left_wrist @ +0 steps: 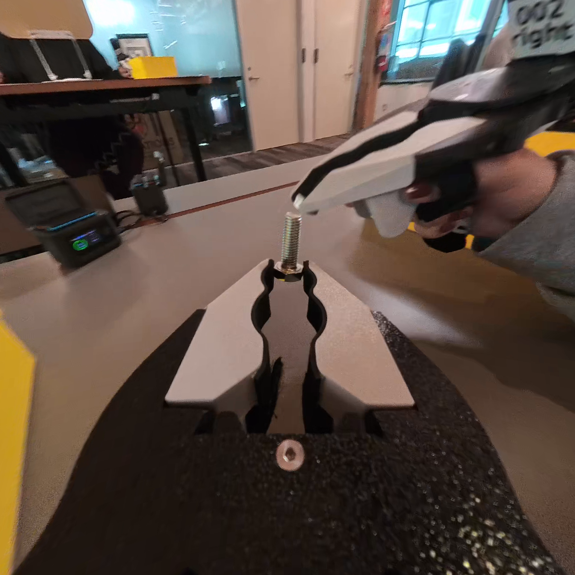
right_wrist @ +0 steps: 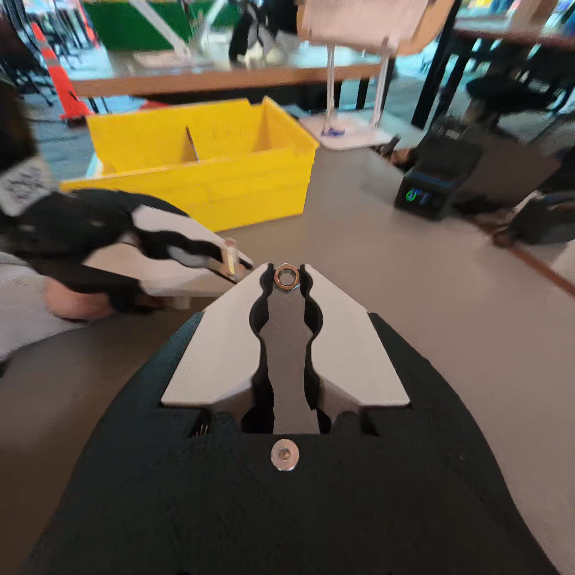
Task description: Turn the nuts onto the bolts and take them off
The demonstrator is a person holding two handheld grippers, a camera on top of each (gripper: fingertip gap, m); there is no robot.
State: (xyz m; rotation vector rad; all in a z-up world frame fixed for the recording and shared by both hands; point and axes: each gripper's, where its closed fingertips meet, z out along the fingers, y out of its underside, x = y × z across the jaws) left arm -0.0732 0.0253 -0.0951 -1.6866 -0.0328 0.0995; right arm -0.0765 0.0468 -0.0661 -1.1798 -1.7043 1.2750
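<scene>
My left gripper (left_wrist: 289, 270) is shut on the hex head of a silver bolt (left_wrist: 291, 241), whose threaded shaft stands upright above the fingertips. My right gripper (right_wrist: 287, 273) is shut on a silver hex nut (right_wrist: 286, 277), its hole facing the camera. In the left wrist view the right gripper (left_wrist: 300, 203) comes in from the upper right, its tips just above and right of the bolt's top end. In the right wrist view the left gripper (right_wrist: 239, 267) lies to the left with the bolt (right_wrist: 230, 256) in its tips, close to my nut. The nut is hidden in the left wrist view.
A yellow bin (right_wrist: 202, 161) stands on the grey table (right_wrist: 389, 295) behind the grippers; its corner shows in the left wrist view (left_wrist: 12, 404). A dark power unit with a lit screen (right_wrist: 435, 186) (left_wrist: 84, 236) sits at the table's edge. A person's hand (left_wrist: 504, 199) holds the right gripper. The tips of both grippers are at nearly the same place.
</scene>
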